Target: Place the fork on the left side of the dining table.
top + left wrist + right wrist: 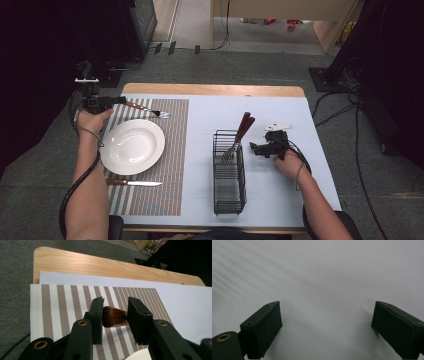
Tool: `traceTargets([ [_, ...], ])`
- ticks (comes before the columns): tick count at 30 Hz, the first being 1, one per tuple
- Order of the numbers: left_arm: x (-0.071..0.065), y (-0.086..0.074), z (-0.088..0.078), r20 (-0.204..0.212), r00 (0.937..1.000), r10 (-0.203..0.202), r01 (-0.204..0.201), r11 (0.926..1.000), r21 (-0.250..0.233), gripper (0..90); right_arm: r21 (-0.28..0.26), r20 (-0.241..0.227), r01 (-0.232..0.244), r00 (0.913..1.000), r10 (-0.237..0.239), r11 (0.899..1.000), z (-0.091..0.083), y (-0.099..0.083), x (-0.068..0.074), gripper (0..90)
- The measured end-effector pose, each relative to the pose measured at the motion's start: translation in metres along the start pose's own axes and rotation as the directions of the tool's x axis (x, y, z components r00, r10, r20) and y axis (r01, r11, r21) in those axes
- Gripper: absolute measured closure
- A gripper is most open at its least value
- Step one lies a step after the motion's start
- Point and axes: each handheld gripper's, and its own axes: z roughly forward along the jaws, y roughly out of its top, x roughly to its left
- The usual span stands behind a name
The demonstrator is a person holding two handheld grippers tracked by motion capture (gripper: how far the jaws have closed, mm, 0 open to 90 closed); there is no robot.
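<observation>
The left tongs (115,318) are a little open around the brown wooden fork handle (113,315) on the striped mat (57,305). Best to open wider, then lift away gently. The right tongs (327,330) rest wide open, holding nothing.

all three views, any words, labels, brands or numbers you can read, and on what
None can be read.
Plate, knife, fork and wire basket: no lettering shows.
Striped mat, pale sheet and wooden table edge: plain, no print.
Left gripper and right gripper: black jaws, no markings.
</observation>
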Motion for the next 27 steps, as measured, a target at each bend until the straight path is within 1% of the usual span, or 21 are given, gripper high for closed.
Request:
traceTargets([
  [3,0.002,-0.002,0.001,-0.015,0.9998,0.015,-0.015,0.9999,-0.004,65.4,0.000,0.000,0.000,1.0000,0.000,1.000,0.000,0.000,0.000,8.4],
  [7,0.006,-0.004,0.003,-0.025,0.9995,0.020,-0.020,0.9998,-0.004,64.1,0.000,0.000,0.000,1.0000,0.000,1.000,0.000,0.000,0.000,8.5],
  [9,0.009,-0.006,0.004,-0.022,0.9997,0.013,-0.013,0.9999,-0.003,63.8,0.000,0.000,0.000,1.0000,0.000,1.000,0.000,0.000,0.000,8.5],
  [11,0.013,-0.008,0.005,-0.017,0.9999,-0.002,0.001,1.0000,-0.005,63.5,-0.001,0.000,0.001,1.0000,-0.001,1.000,0.000,0.000,0.000,8.5],
  [16,0.023,-0.014,0.008,-0.017,0.9995,-0.025,0.025,0.9997,0.004,62.6,-0.001,0.000,0.001,1.0000,-0.001,1.000,0.000,0.000,0.000,8.5],
  [18,0.027,-0.016,0.009,-0.004,0.9990,-0.044,0.044,0.9990,0.000,62.3,0.000,0.000,0.000,1.0000,0.000,1.000,0.000,0.000,0.000,8.5],
  [20,0.030,-0.018,0.009,-0.003,0.9986,-0.054,0.054,0.9986,0.005,62.2,-0.001,0.000,0.001,1.0000,-0.001,1.000,0.000,0.000,0.000,8.5],
  [22,0.030,-0.019,0.009,-0.013,0.9991,-0.041,0.041,0.9991,0.008,61.7,0.001,0.001,-0.001,1.0000,0.001,1.000,0.000,0.000,0.000,8.5],
  [27,0.031,-0.021,0.010,-0.029,0.9992,-0.028,0.029,0.9995,0.012,60.9,0.001,0.001,-0.002,1.0000,0.002,1.000,0.000,0.000,0.000,8.5],
])
